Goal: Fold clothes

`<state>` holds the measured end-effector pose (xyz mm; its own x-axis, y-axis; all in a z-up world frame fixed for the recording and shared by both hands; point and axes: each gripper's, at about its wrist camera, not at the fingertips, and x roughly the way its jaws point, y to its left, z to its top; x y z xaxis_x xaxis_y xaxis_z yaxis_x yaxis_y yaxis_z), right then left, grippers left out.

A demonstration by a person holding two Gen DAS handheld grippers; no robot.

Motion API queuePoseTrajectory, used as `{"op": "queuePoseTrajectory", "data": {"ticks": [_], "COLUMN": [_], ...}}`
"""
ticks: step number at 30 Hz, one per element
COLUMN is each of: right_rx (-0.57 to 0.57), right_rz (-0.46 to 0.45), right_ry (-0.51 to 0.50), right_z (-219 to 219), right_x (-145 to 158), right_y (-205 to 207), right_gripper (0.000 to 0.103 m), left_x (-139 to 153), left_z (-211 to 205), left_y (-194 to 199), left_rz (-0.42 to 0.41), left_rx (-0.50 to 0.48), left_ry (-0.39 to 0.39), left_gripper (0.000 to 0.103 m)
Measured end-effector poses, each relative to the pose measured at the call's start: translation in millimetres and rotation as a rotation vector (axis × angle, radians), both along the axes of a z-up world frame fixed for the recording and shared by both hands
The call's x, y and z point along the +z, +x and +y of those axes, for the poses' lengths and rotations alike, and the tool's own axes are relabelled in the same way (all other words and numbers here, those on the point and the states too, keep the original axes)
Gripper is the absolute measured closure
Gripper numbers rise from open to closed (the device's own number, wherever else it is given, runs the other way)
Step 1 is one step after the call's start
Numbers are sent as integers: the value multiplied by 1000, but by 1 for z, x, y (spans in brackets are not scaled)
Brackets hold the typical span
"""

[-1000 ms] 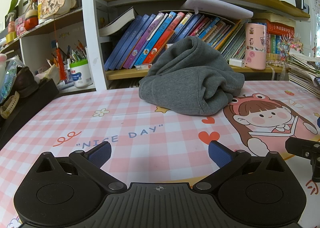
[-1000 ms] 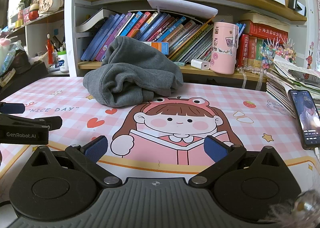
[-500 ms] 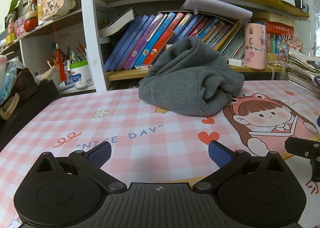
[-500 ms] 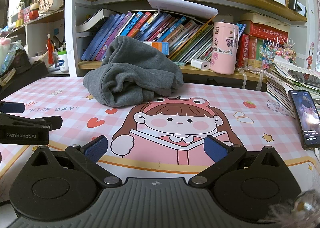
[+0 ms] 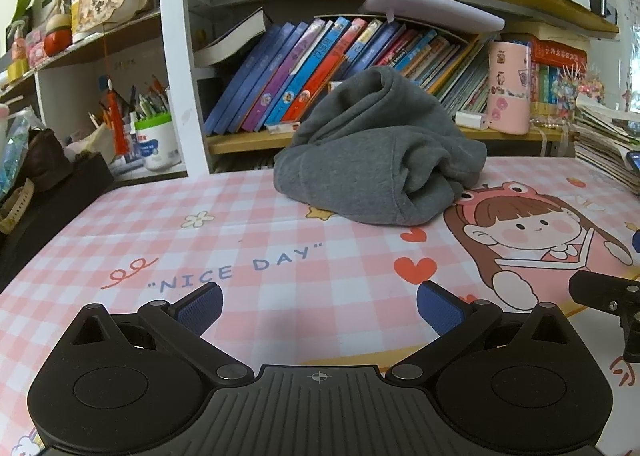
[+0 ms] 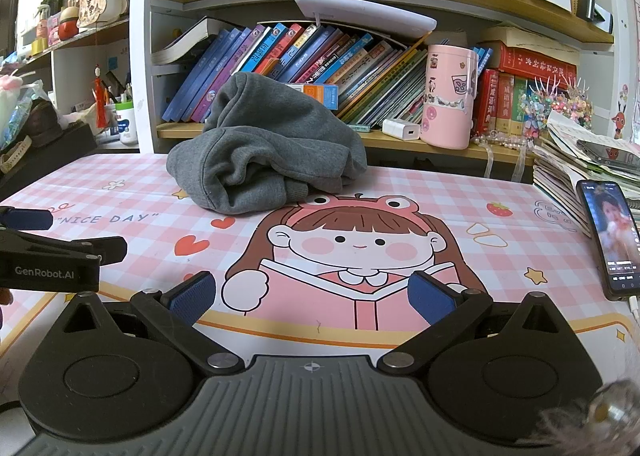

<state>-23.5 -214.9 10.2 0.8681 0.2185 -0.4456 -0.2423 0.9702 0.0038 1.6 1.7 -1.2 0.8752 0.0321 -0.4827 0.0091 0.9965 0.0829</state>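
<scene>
A grey sweatshirt (image 5: 372,160) lies bunched in a heap at the back of the desk, against the bookshelf; it also shows in the right wrist view (image 6: 260,160). My left gripper (image 5: 319,306) is open and empty, low over the pink checked mat (image 5: 240,240), well short of the sweatshirt. My right gripper (image 6: 312,296) is open and empty over the cartoon girl print, also well short of the heap. The left gripper shows at the left edge of the right wrist view (image 6: 52,256), and part of the right gripper shows at the right edge of the left wrist view (image 5: 608,296).
A bookshelf with slanted books (image 6: 304,56) stands right behind the sweatshirt. A pink cup (image 6: 450,96) and a white charger (image 6: 402,129) sit on its lower shelf. A stack of papers (image 6: 580,164) and a lit phone (image 6: 610,236) lie at the right. Dark clutter (image 5: 40,176) lines the left edge.
</scene>
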Motion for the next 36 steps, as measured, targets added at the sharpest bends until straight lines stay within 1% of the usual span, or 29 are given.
{"op": "queuePoseTrajectory", "data": {"ticks": [7, 15, 21, 26, 29, 36], "right_rx": [1, -1, 2, 7, 10, 23], "right_rz": [0, 10, 5, 1, -2, 8], "right_ry": [-1, 9, 6, 2, 1, 16], "right_z": [0, -1, -1, 0, 0, -1], "right_x": [0, 0, 0, 0, 0, 0], "right_y": [0, 1, 0, -1, -1, 0], "right_gripper": [0, 0, 0, 0, 0, 0], "left_x": [1, 1, 2, 3, 2, 4], "left_z": [0, 2, -5, -7, -7, 1], "left_y": [-1, 1, -4, -6, -7, -7], "left_rz": [-8, -3, -29, -38, -41, -54], "left_rx": [-11, -35, -69, -101, -121, -125], "left_ry": [-7, -33, -3, -1, -11, -58], "left_gripper": [0, 0, 0, 0, 0, 0]}}
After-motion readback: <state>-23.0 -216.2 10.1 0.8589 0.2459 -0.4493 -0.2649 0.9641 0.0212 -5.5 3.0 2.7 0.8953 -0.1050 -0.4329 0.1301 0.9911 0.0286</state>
